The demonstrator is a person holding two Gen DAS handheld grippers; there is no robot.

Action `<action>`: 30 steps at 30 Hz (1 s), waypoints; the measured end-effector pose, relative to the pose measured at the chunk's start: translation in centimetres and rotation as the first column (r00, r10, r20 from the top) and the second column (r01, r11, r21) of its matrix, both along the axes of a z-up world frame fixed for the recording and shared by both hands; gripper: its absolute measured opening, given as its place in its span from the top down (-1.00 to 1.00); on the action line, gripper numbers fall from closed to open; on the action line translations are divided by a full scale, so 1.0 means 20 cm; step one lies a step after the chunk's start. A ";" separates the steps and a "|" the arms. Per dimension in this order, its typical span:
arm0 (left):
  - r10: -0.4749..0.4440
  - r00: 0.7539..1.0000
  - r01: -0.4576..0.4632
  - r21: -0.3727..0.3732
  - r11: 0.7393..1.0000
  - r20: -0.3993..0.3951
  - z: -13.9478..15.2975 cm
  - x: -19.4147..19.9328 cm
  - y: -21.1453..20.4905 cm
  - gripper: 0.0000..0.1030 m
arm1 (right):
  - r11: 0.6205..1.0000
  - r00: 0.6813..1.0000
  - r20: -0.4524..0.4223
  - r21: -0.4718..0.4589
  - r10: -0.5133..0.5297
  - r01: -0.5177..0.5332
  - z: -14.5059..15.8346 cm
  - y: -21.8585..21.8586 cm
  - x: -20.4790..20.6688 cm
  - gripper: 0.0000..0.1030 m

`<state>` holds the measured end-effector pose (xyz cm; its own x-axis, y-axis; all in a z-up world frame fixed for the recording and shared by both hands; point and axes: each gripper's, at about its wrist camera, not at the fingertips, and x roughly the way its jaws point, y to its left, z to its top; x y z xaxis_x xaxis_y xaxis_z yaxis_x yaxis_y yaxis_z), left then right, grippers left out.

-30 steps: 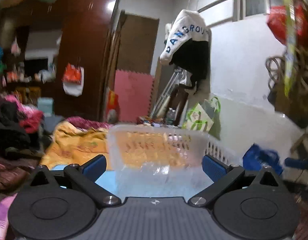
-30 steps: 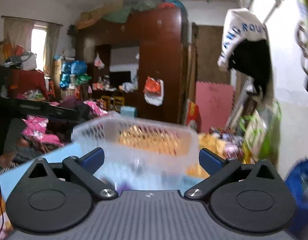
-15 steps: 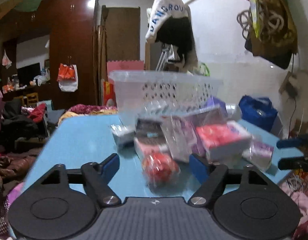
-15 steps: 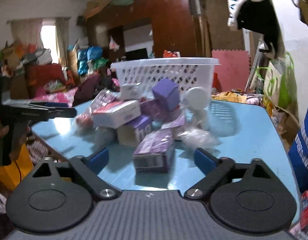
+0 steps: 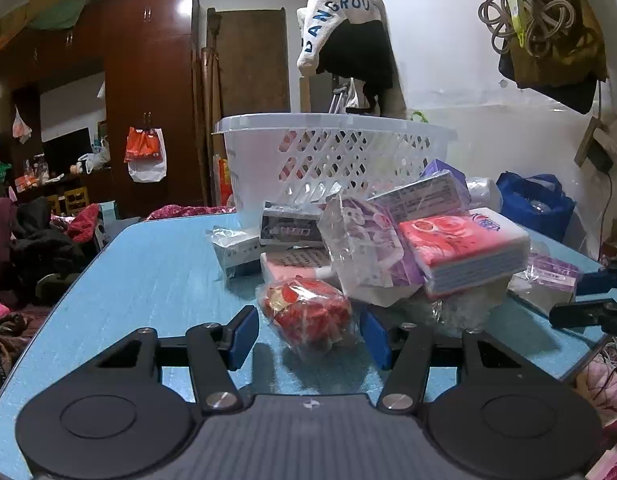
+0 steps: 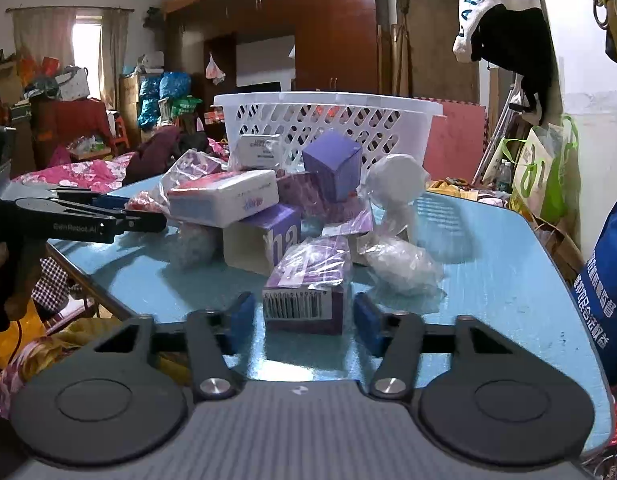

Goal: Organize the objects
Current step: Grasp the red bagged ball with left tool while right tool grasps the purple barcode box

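A pile of packets and boxes lies on a blue table (image 5: pixel 148 272). A white perforated basket (image 5: pixel 332 160) stands behind it, also in the right wrist view (image 6: pixel 328 120). My left gripper (image 5: pixel 308 336) is open, its blue pads on either side of a red item in a clear bag (image 5: pixel 304 312). My right gripper (image 6: pixel 304 318) is open around a purple box in plastic with a barcode (image 6: pixel 304 300). A red-and-white tissue pack (image 5: pixel 464 252) tops the pile.
The right gripper's fingers (image 5: pixel 588 312) show at the table's right edge in the left wrist view; the left gripper (image 6: pixel 88 220) shows at the left in the right wrist view. A blue bag (image 6: pixel 604 280) stands beside the table. Clutter and a wardrobe (image 5: pixel 148 100) lie behind.
Both grippers dropped from basket height to table level and moved in. The left now brackets the red bagged item, the right brackets the purple box.
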<state>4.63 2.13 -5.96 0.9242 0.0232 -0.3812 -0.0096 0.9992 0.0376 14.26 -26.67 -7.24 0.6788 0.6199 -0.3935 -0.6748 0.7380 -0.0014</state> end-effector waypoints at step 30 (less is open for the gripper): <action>0.068 0.982 -0.053 -0.092 0.994 0.176 0.21 -0.09 0.12 -0.04 | 0.991 0.992 0.107 0.127 -0.063 0.049 0.19 -0.18 -0.03 0.09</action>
<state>2.91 4.47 -1.82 0.9755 0.0553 -0.2131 -0.0688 0.9960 -0.0563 13.61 -30.33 -3.53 0.7486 0.6192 -0.2369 -0.6334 0.7736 0.0204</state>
